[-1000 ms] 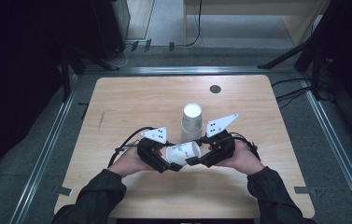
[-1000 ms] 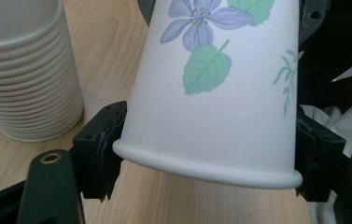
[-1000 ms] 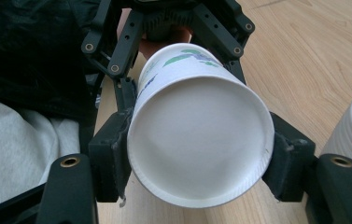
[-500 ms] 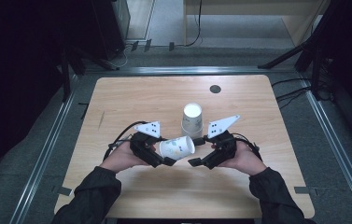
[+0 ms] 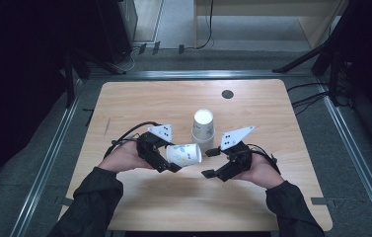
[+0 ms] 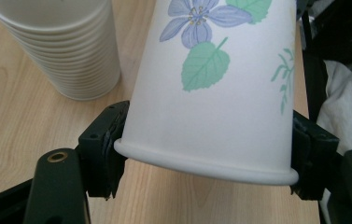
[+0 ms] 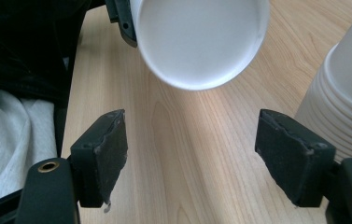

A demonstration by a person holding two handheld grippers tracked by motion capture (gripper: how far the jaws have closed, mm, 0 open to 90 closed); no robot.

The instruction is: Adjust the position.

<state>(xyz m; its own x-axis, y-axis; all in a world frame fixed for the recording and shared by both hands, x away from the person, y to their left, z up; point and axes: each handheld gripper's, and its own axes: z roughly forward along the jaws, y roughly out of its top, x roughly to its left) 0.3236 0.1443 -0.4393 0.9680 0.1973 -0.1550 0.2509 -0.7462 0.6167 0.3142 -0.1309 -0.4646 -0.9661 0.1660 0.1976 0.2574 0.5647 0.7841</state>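
A white paper cup [image 5: 184, 153] with a blue flower and green leaves printed on it lies on its side above the table. My left gripper [image 5: 171, 156] is shut on the cup [image 6: 211, 93] just above its rolled rim. Its bottom end [image 7: 199, 37] points toward my right gripper [image 5: 207, 163]. That gripper [image 7: 197, 154] is open, a short gap away from the cup, with bare wood between its pads. An upside-down stack of matching cups [image 5: 203, 127] stands just behind both grippers; the stack [image 6: 57, 46] is at the upper left in the left gripper view.
The wooden table [image 5: 144, 106] has a small dark round disc [image 5: 227, 94] near its back edge. The cup stack [image 7: 346, 93] stands close beside my right gripper's right jaw. Metal rails and dark floor surround the table.
Both grippers were together at the sideways cup a second ago. My left gripper has since carried it slightly left, away from the right gripper, whose jaws now stand apart and off the cup.
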